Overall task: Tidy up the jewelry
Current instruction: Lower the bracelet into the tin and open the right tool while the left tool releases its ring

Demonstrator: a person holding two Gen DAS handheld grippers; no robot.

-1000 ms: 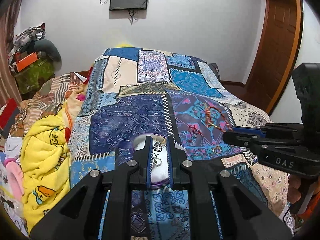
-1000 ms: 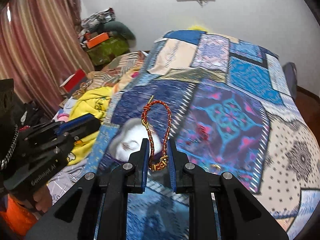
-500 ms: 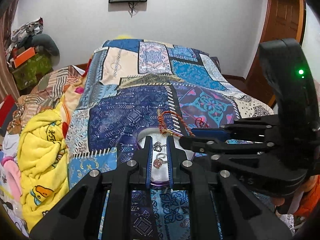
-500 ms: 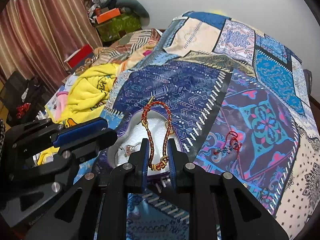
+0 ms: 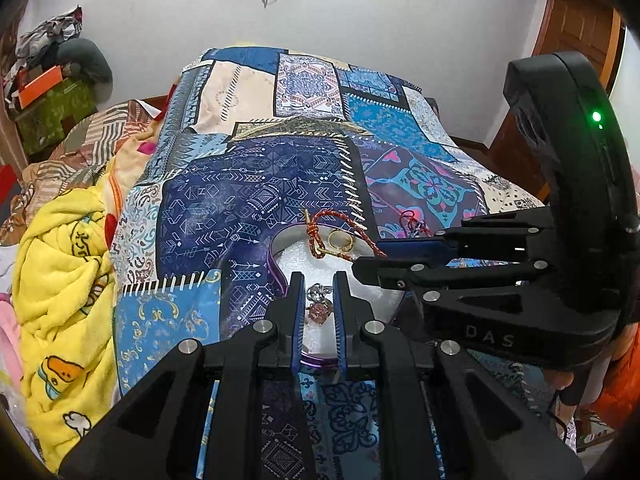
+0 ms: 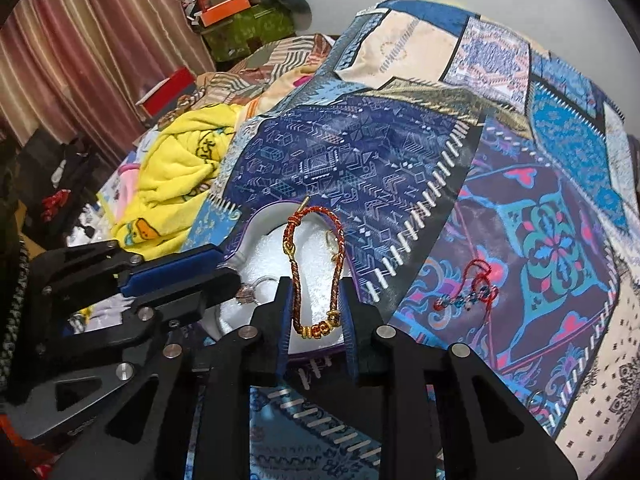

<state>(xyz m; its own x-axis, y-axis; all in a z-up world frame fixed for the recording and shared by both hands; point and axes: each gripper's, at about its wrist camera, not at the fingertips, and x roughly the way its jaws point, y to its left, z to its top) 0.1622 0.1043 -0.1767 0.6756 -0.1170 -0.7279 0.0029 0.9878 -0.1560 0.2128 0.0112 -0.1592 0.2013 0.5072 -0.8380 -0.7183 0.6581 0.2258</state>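
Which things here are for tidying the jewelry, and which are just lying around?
For the job:
- white tray
- red-and-gold braided bracelet, between the right gripper's just-opened fingers
- pink-stone ring, held by the left gripper
- gold ring in the tray
- red beaded bracelet on the bedspread

Just lying about:
- yellow blanket
- orange box
- curtains

The bedspread (image 6: pixel 360 152) was smooth printed cloth with a faint sheen. The yellow blanket (image 5: pixel 60 264) looked fleecy and matt. The bracelet (image 6: pixel 316 264) was braided cord with shiny gold metal beads. The tray (image 6: pixel 312 264) held a white, grainy foam-like lining. Both claws were matt black plastic with bright metal pins.
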